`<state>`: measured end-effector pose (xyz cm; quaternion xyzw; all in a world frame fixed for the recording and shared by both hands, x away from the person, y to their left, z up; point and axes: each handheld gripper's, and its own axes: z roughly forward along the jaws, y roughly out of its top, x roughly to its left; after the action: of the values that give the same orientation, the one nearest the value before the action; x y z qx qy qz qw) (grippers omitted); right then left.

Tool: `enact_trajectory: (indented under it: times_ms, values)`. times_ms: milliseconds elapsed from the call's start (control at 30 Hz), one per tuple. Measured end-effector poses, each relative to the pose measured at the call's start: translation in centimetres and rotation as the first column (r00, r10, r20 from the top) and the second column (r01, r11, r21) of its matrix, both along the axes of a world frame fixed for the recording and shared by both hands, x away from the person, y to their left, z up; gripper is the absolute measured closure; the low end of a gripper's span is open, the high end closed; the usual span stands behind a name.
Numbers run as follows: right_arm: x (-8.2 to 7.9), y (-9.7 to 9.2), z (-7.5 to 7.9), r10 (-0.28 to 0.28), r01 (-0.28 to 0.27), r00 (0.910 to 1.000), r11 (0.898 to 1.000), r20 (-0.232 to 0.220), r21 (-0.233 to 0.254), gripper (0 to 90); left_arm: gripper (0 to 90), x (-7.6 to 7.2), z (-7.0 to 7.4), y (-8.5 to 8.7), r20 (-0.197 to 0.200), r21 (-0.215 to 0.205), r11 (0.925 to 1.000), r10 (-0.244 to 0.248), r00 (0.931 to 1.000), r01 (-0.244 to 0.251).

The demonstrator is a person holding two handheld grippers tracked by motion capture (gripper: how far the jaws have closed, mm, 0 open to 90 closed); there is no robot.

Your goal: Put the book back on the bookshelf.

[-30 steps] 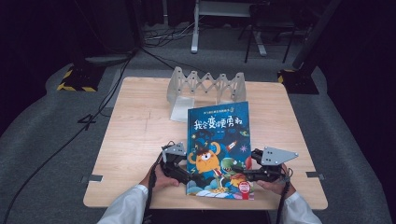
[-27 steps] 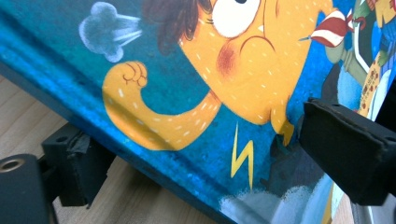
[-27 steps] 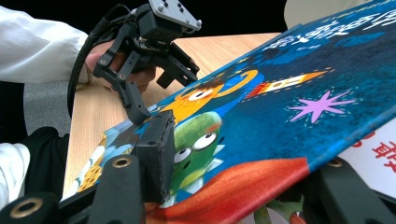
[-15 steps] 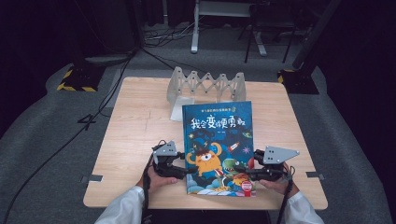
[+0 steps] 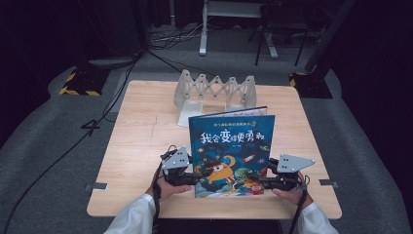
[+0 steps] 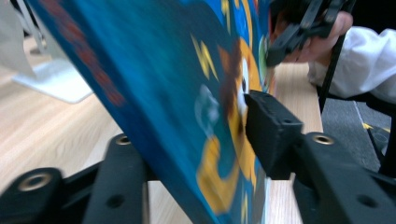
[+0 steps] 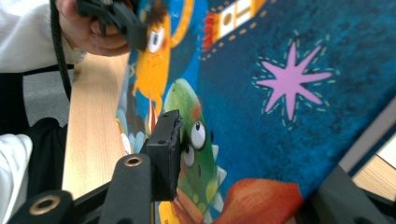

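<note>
A blue children's picture book (image 5: 231, 151) with an orange monster on its cover is tilted up off the wooden table (image 5: 141, 131), far edge raised, near edge low by the table's front. My left gripper (image 5: 192, 178) is shut on the book's left edge; in the left gripper view the cover (image 6: 187, 93) runs between my jaws. My right gripper (image 5: 265, 181) is shut on the book's right edge; in the right gripper view the cover (image 7: 280, 93) sits between the pads (image 7: 166, 154), and the other hand (image 7: 93, 37) shows at top left.
A pale grey accordion-style rack (image 5: 214, 90) stands at the table's back middle on a white base (image 5: 190, 112). Cables (image 5: 97, 122) trail over the grey floor at left. Dark stands and yellow-black striped bases (image 5: 78, 85) ring the table.
Both grippers have lifted the book's far edge, so the cover now stands steeper and faces the person more. The hands have stayed near the table's front edge.
</note>
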<state>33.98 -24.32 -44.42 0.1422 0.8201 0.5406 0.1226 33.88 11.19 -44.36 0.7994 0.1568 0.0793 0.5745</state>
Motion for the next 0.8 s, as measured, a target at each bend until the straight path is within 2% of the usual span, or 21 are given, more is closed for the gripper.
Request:
enact_trajectory:
  times_ms: [133, 200, 300, 500, 633, 800]
  values:
    - [-0.2, -0.3, -0.1, -0.017, 0.017, 0.9998, 1.0, 0.01, -0.009, 55.5, 59.8, -0.4, 0.3, -0.2, 0.023, 0.015, 0.9999, 0.0, 0.9997, 0.0]
    - [-0.4, -0.6, -0.1, -0.045, 0.046, 0.9986, 0.999, 0.027, -0.014, 55.8, 61.3, -0.5, 0.3, 0.1, 0.03, 0.011, 0.9999, 0.012, 0.9995, -0.012]
    - [-0.4, -1.1, -0.2, -0.077, 0.077, 0.9969, 0.997, 0.017, -0.01, 54.2, 62.9, -0.7, 0.4, 0.3, 0.034, 0.013, 0.9998, 0.012, 0.9994, -0.012]
    - [-0.6, -1.7, -0.4, -0.083, 0.083, 0.9965, 0.997, 0.011, -0.006, 55.3, 68.1, -1.3, 0.7, -0.1, 0.054, 0.019, 0.9996, -0.02, 0.9983, 0.019]
    - [-0.9, -2.8, -0.3, -0.108, 0.108, 0.9941, 0.994, 0.012, -0.002, 54.8, 71.5, -1.5, 1.0, -0.7, 0.086, 0.026, 0.9988, -0.043, 0.9954, 0.041]
    - [-1.0, -4.1, 0.2, -0.151, 0.151, 0.9883, 0.989, 0.023, 0.002, 54.2, 75.9, -1.4, 1.1, -1.1, 0.083, 0.02, 0.998, -0.062, 0.9946, 0.06]
